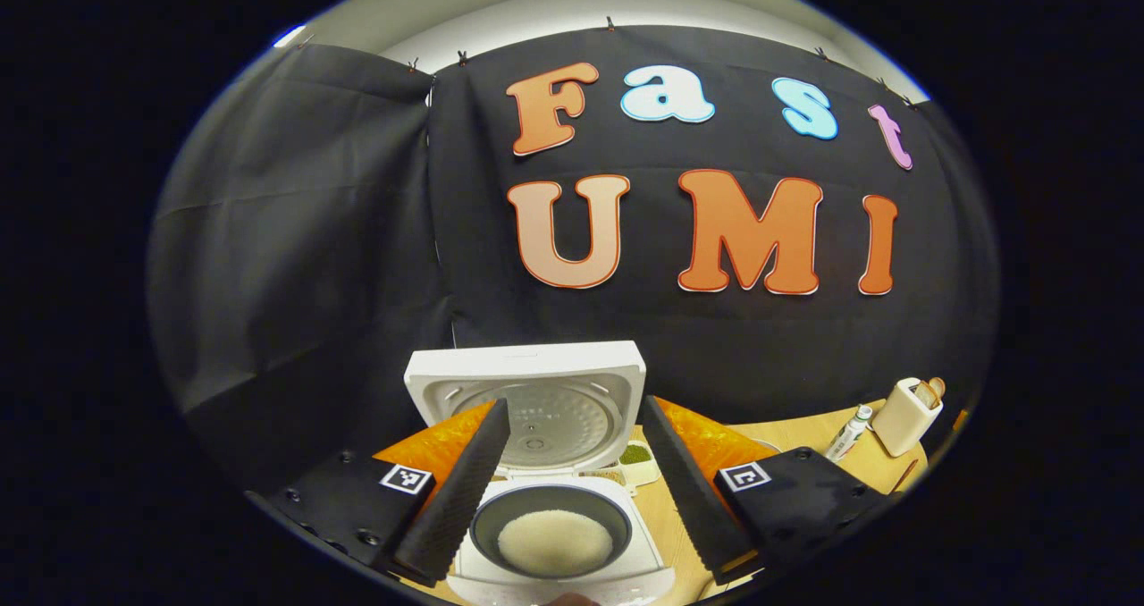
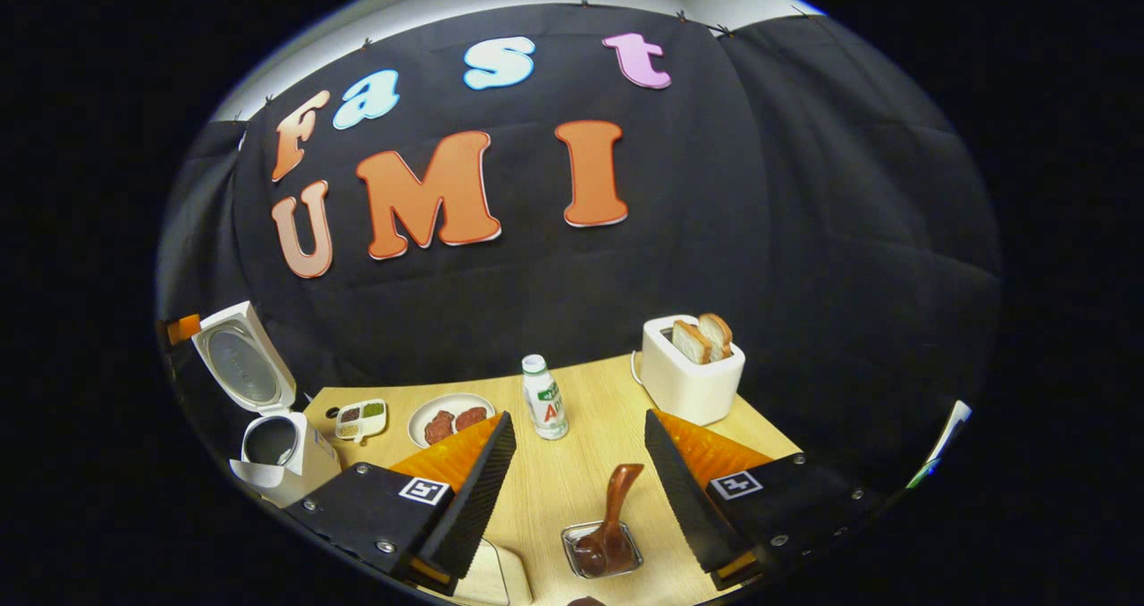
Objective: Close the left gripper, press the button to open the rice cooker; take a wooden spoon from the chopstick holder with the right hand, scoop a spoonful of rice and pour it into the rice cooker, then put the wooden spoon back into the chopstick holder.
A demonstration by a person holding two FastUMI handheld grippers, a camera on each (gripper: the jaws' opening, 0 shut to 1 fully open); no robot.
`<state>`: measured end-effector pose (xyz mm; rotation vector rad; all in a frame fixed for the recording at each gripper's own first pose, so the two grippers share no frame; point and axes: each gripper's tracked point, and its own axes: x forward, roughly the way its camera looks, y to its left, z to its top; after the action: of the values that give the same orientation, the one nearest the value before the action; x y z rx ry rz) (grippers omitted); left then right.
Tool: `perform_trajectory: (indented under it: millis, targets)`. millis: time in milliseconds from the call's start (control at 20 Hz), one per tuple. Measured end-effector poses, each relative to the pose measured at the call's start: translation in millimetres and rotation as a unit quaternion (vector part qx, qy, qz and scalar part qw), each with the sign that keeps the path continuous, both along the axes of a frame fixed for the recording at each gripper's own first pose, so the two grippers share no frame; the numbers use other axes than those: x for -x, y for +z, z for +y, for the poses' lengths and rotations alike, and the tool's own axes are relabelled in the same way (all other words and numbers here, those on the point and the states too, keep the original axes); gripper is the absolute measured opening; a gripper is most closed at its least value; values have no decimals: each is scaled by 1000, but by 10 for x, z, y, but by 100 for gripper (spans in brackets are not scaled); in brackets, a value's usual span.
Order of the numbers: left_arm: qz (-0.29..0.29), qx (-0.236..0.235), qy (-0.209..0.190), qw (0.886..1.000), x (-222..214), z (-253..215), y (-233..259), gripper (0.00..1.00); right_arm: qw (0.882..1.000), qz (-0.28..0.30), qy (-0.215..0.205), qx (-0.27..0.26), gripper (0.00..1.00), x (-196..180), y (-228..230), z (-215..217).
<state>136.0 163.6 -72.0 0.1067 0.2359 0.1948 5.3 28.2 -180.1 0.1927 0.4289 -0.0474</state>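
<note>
The white rice cooker (image 1: 559,499) stands with its lid (image 1: 527,391) raised, and white rice (image 1: 554,539) lies in its dark inner pot. My left gripper (image 1: 575,405) hovers over it, open, its fingers either side of the pot and nothing between them. In the right gripper view the cooker (image 2: 281,454) sits at the far left, lid (image 2: 239,356) up. A brown wooden spoon (image 2: 618,499) stands in a small square chopstick holder (image 2: 601,559) near the table's front. My right gripper (image 2: 579,418) is open, with the spoon between its fingers and clear of both.
On the wooden table (image 2: 581,472) stand a small bottle (image 2: 545,400), a white toaster (image 2: 690,369) with two bread slices, a plate (image 2: 451,420) of meat and a small divided dish (image 2: 360,418). A pale object (image 2: 496,575) lies by the right gripper's left finger.
</note>
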Motion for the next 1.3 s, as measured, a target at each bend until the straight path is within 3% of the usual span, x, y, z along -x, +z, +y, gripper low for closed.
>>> perform_trajectory:
  millis: [450, 700, 950, 1150, 1250, 1300]
  targets:
    - [67, -23, 36, 997, -726, 379, -310, 99, 999, -49, 14, 19, 93, -182, 511, 346]
    - [1, -78, 32, 996, -884, 420, 298, 97, 998, -52, 18, 29, 93, -127, 519, 338]
    - [51, -105, 82, 990, -1283, 839, 150, 97, 998, -46, 26, 27, 93, -113, 526, 380]
    - [76, -78, 124, 986, -1305, 1141, 14, 96, 998, -41, 46, 31, 93, -230, 603, 458]
    - [87, -44, 117, 988, -1291, 1155, -57, 95, 997, -40, 60, 26, 93, -317, 666, 559]
    - [94, -19, 117, 988, -1238, 1149, -94, 99, 997, -41, 66, 21, 93, -358, 687, 621]
